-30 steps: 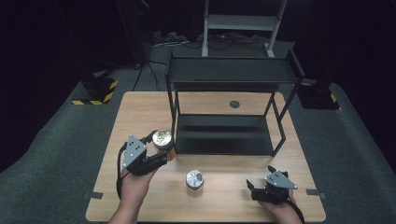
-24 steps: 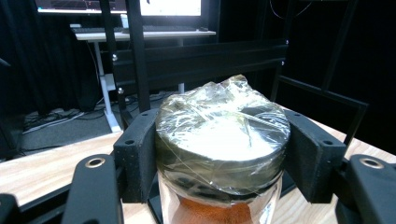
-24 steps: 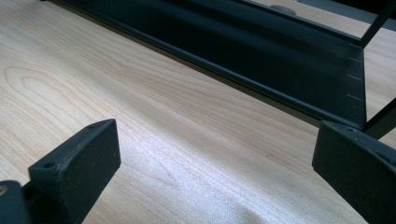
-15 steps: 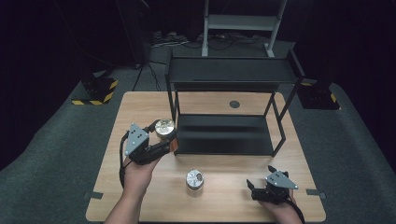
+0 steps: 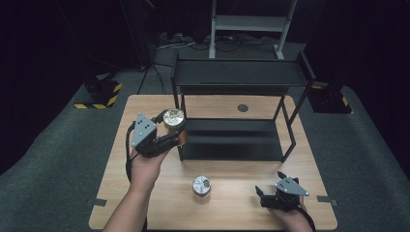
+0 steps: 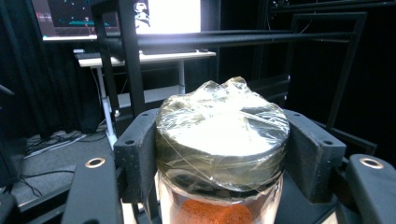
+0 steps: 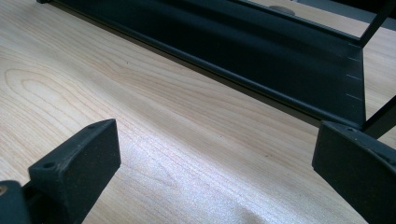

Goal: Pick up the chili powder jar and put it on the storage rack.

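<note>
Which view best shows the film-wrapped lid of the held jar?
The left gripper view: the jar sits close between the left gripper jaws, its wrinkled film plain. The high view shows a small shiny lid from above. The right gripper view faces bare table.

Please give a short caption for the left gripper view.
Left gripper clamps a film-wrapped jar before the black shelf frame.

Your left gripper (image 5: pixel 170 131) and right gripper (image 5: pixel 270 193) are black, each topped by a grey three-cornered plate with small dark holes. A black cable (image 5: pixel 128 145) loops from the left. Square black pads (image 7: pixel 77 161) show recessed screw holes; forearms bare.
</note>
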Tool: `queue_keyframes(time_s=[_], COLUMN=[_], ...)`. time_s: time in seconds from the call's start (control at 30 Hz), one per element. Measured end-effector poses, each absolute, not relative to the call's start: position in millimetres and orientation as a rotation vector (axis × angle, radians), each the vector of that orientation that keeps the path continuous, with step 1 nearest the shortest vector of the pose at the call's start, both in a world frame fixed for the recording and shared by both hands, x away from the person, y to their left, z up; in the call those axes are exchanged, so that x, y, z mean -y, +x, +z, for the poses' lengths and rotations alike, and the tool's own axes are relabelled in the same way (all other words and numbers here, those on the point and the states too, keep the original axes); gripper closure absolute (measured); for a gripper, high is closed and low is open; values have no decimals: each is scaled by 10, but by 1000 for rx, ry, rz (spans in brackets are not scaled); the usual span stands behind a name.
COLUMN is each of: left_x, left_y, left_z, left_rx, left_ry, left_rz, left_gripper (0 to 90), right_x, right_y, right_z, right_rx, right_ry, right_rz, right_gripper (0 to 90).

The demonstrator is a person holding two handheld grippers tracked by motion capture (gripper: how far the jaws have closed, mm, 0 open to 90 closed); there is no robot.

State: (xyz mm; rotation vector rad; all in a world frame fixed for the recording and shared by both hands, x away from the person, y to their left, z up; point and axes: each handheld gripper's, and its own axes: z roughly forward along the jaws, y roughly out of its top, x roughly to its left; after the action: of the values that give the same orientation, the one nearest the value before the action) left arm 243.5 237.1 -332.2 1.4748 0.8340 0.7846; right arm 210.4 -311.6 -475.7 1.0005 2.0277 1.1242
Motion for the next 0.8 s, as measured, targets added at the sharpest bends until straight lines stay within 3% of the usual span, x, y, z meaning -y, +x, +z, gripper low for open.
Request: queue_keyframes(time_s=[0.8], left_x=[-2210], left_y=[2675], left_z=[-2828], left_rx=[-790], left_ry=[1424], left_rz=[805], left_gripper=[344], right_x=[3136], right_y=[2108], right_z=[-4760], right_rx=[-2025], right_ry=[1007], right_rz=[1136], right_gripper=[1])
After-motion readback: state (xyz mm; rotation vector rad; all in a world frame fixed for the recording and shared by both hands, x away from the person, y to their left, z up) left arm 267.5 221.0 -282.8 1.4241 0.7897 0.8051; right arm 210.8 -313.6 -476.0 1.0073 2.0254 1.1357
